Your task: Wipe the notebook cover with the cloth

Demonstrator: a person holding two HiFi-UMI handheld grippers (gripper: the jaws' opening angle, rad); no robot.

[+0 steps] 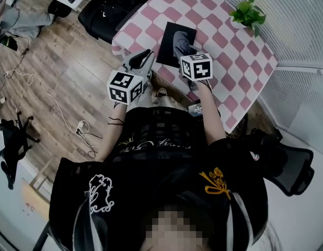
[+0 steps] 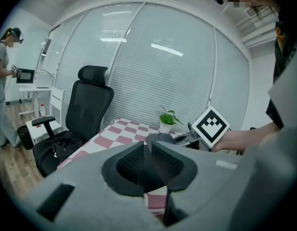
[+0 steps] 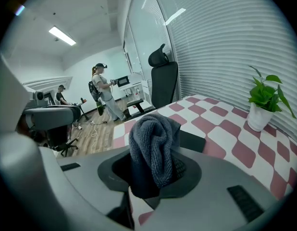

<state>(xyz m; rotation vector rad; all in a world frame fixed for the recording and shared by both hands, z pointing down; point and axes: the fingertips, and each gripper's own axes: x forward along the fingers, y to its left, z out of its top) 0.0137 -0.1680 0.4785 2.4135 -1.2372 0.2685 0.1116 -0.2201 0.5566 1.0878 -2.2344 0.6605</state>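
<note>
A black notebook [image 1: 171,35] lies on the pink-and-white checked table [image 1: 224,51]. A bunched grey cloth [image 1: 182,40] rests over the notebook's near right part, and my right gripper [image 1: 186,50] is shut on it. In the right gripper view the cloth [image 3: 155,138] sticks up from between the jaws, with the notebook [image 3: 192,141] just behind it. My left gripper [image 1: 146,55] hangs over the table's near left edge, beside the notebook and not touching it. Its jaws [image 2: 151,154] are shut with nothing in them.
A small potted plant [image 1: 249,13] stands at the table's far right corner. One black office chair [image 1: 112,4] is at the table's far left, another [image 1: 288,163] is to my right. Cables [image 1: 83,130] lie on the wooden floor. People [image 3: 102,91] stand farther off.
</note>
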